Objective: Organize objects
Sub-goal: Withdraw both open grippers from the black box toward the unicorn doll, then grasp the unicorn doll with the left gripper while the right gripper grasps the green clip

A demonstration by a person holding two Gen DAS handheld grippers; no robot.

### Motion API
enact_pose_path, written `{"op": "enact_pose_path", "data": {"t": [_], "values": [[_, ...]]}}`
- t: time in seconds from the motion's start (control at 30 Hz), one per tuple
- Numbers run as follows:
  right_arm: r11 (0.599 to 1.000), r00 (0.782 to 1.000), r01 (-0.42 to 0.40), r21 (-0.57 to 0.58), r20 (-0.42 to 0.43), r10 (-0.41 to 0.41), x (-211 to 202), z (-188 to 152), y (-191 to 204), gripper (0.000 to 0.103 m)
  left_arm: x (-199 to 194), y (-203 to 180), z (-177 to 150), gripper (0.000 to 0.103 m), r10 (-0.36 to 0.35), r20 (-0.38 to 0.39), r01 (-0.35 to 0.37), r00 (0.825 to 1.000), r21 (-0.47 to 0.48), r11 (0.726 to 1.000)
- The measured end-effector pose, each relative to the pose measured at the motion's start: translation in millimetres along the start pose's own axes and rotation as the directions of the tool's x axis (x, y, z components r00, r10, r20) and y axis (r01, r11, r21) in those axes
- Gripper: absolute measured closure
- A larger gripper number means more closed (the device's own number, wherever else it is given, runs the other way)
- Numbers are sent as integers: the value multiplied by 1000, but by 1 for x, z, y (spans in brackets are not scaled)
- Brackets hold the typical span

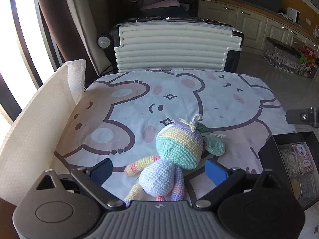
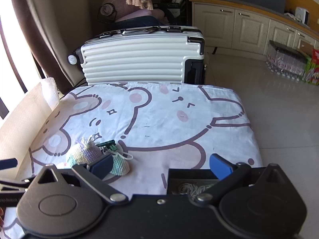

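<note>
The surface (image 1: 229, 103), covered w/ a cartoon-bear cloth, carried most of what mattered; beyond its far edge stood a white ribbed suitcase (image 1: 171, 45), not part of the job as far as could be told. At the left edge sat a paper towel roll (image 1: 31, 131), a loose sheet standing up off it. At the near right corner was a black box (image 1: 267, 149), already holding what looked like rubber bands + small packets, so some sorting seemed done, tho that was only a guess. The crochet doll (image 1: 175, 151), pastel stripes, lay flat near the middle of the near edge, head toward the far side, a green tag + pale string at its top; it was outside the box, so it looked like the main item left. The left claw (image 1: 158, 169) was spread wide, blue pads either side of the doll's body, not touching it: approach stage, no grip yet. The right claw (image 2: 160, 165) was also spread wide and held nothing, hovering over the box's near rim, doll to its left. Est. progress: early-to-mid; doll not yet picked up or put in the box, if that was its place.
</note>
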State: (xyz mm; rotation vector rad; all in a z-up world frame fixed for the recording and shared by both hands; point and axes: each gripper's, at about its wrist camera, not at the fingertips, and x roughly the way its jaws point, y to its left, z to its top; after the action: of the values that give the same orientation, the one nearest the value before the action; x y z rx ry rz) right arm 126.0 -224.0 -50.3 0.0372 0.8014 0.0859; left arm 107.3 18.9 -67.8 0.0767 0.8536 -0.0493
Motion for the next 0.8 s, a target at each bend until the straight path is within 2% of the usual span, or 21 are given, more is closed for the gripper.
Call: {"op": "enact_pose_path", "data": {"t": [0.13,0.4,0.47,0.67,0.8], "values": [[1000,1000,-7,15,-7,7,13,12,-5,0,19,-3,4,12,-19,-26,20,999,10,1000],[999,998,20,-48,-54,-22,49,30,0,0,53,-12,5,12,-38,-88,44,995,62,997],[999,997,11,-52,-71,-15,61,36,2,9,64,-15,4,12,-23,-112,33,993,85,996],[999,995,-46,-9,-94,45,90,50,15,14,92,-16,6,13,1,-169,11,986,70,998],[996,990,-86,24,-106,88,106,47,25,16,107,-13,6,13,-28,-211,38,977,43,998]]}}
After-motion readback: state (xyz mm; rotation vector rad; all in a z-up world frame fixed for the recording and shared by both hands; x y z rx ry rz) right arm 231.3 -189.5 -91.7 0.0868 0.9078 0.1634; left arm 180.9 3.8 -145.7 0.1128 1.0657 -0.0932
